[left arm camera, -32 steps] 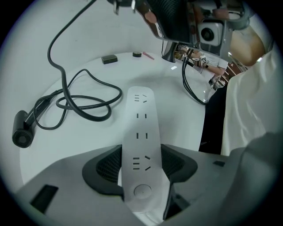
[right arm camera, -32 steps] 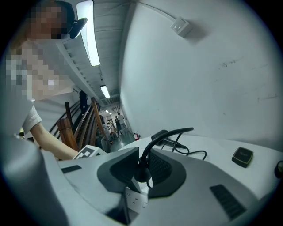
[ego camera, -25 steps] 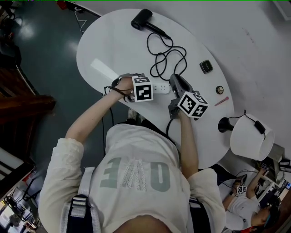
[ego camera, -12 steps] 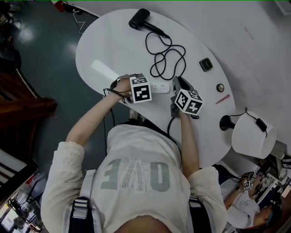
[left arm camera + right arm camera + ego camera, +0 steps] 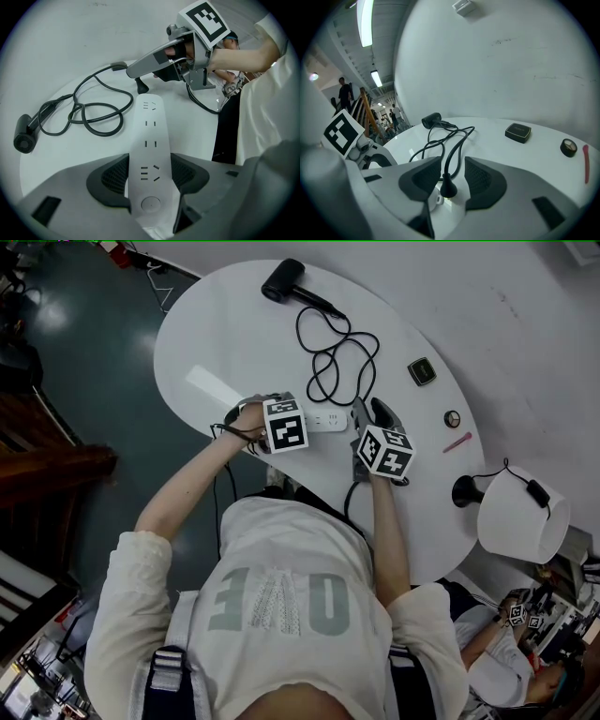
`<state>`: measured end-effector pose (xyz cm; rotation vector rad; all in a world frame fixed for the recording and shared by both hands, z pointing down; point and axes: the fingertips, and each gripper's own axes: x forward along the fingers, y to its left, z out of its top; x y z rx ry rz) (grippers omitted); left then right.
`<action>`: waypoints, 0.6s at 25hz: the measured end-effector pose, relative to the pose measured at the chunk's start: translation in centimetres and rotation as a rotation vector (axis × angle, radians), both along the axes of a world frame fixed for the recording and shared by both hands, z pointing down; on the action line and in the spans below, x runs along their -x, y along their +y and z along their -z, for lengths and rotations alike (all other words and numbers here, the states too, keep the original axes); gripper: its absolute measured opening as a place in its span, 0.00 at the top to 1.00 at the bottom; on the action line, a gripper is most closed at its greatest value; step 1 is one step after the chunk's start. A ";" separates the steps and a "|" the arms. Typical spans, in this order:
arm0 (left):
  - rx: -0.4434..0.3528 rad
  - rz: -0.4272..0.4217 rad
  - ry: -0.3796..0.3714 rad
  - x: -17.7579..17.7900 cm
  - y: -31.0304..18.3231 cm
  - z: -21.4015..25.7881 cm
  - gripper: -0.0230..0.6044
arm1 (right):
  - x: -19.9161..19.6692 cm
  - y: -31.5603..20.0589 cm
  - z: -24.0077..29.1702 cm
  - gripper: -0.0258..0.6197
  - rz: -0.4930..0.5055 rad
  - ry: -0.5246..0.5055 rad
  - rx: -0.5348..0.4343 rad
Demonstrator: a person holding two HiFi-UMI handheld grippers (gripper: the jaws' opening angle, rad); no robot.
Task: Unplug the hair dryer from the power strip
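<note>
Left gripper (image 5: 150, 169): jaws closed on the white power strip (image 5: 149, 126), with the pads pressing both long sides near its button end. The strip lies flat on the counter (image 5: 202, 338). Right gripper (image 5: 453, 174): jaws have just been opening and now stand wide. The black plug (image 5: 449, 186) stands upright between them, clear of both pads. The plug sits at the strip's far end; whether its pins are out cannot be told. The cord (image 5: 336, 351) loops across the counter to the hair dryer (image 5: 283, 281), which lies at the far edge.
</note>
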<state>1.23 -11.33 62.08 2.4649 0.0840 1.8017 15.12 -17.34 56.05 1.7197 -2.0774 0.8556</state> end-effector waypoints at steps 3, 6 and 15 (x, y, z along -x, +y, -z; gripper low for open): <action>0.000 -0.008 -0.003 0.0 0.0 -0.1 0.55 | -0.1 0.1 0.5 0.73 0.001 0.004 -0.014; 0.003 -0.008 0.006 0.1 0.0 0.1 0.55 | 0.0 -0.1 1.8 0.72 0.009 0.023 -0.042; -0.022 0.025 0.030 0.4 -0.3 0.8 0.55 | 0.3 -0.9 5.4 0.72 0.018 0.052 -0.122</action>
